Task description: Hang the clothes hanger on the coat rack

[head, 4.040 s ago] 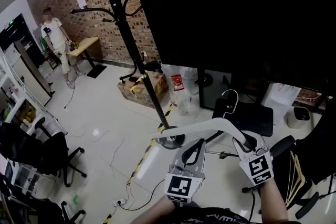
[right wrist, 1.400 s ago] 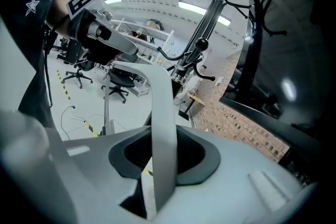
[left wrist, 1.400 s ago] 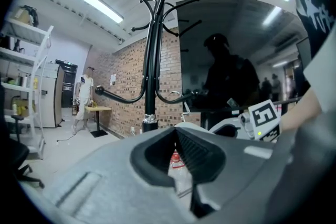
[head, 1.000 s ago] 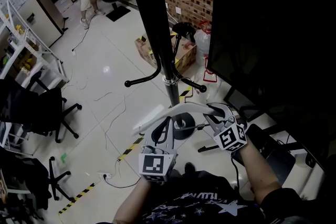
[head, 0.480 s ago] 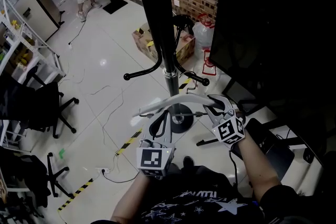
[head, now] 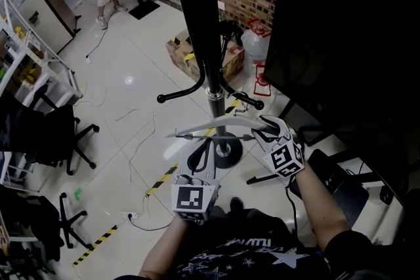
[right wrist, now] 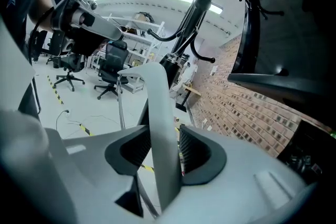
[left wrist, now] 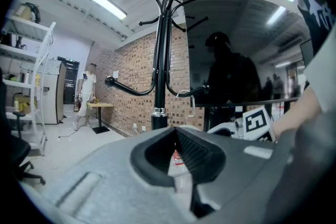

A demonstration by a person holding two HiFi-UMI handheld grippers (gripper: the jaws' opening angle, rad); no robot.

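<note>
Two jaws of the right gripper (right wrist: pixel 165 131) are seen spread, with the white arm of the hanger (right wrist: pixel 157 107) standing upright between them. A thin gap is visible on either side of that arm, so it is no longer pinched. These jaws have just been opening, and the arm is loosely flanked rather than gripped. The jaws of the left gripper (left wrist: pixel 176 131) are pressed together at the tips, and nothing is held there. Only a slit of floor and a bag is seen through them.

Outward from the jaws, the hanger is seen in the head view lying roughly level, just in front of the pole of the rack (head: pixel 205 29). Its right end is by the right gripper and its left end is free. In the left gripper view the metal hook (left wrist: pixel 192 105) is seen looped at a low peg (left wrist: pixel 202 91) of the rack. Whether the weight is fully borne by the peg cannot be told for certain.

The task is judged to be nearly done: the hanger has been brought to the rack and the hook appears placed. What is left is for the right gripper to be drawn clear of the arm without the hanger being knocked off.
</note>
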